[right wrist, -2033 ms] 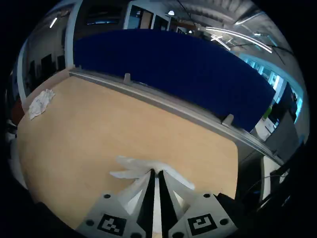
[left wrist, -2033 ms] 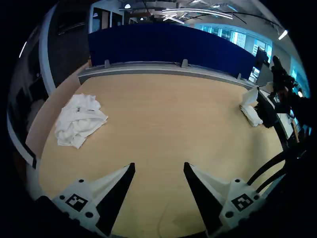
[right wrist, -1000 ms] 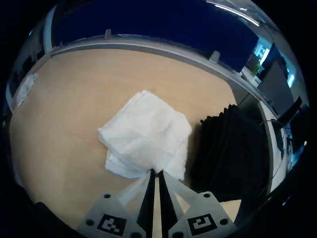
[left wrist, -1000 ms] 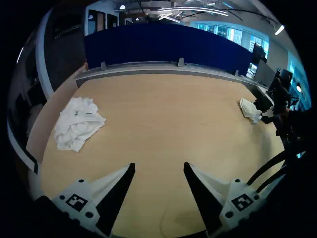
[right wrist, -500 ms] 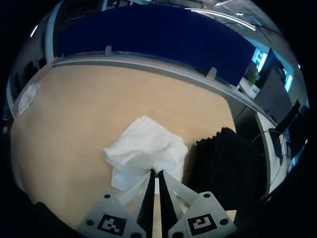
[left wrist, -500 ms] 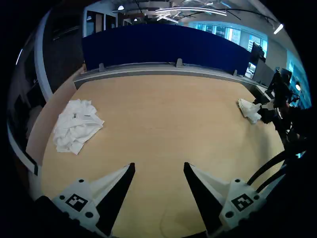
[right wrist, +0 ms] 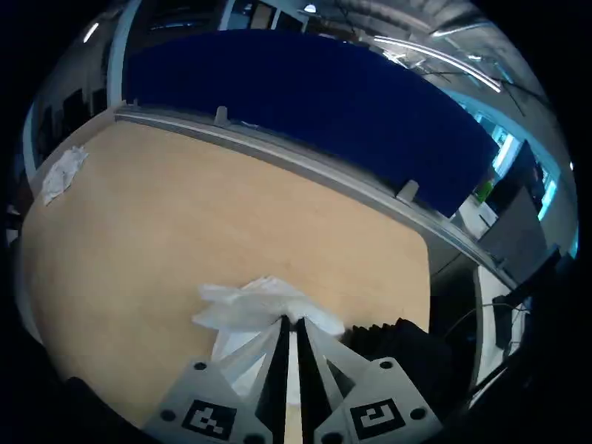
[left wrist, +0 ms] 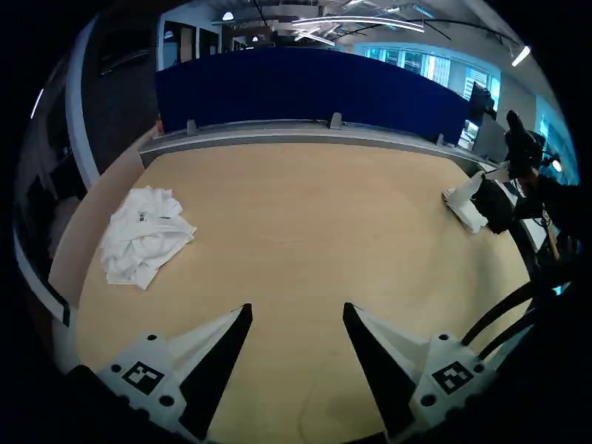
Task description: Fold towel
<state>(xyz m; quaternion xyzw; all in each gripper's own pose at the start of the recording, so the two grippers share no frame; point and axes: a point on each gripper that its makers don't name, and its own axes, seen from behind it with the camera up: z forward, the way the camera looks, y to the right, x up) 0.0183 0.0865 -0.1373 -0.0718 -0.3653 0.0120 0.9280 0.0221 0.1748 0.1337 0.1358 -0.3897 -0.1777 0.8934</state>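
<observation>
The jaws of our right gripper point(right wrist: 290, 323) pinch the white cloth towel point(right wrist: 255, 303), bunched just ahead of them above the pale wooden tabletop point(right wrist: 185, 222); we should lower it flat before letting go. On our left gripper point(left wrist: 296, 307) the jaws stand spread, with a crumpled white cloth heap point(left wrist: 144, 233) far ahead to their left.

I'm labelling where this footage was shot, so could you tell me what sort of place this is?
Most likely an open-plan office: a long light-wood desk backed by a blue partition screen, with linear ceiling lights overhead and windows beyond.
</observation>
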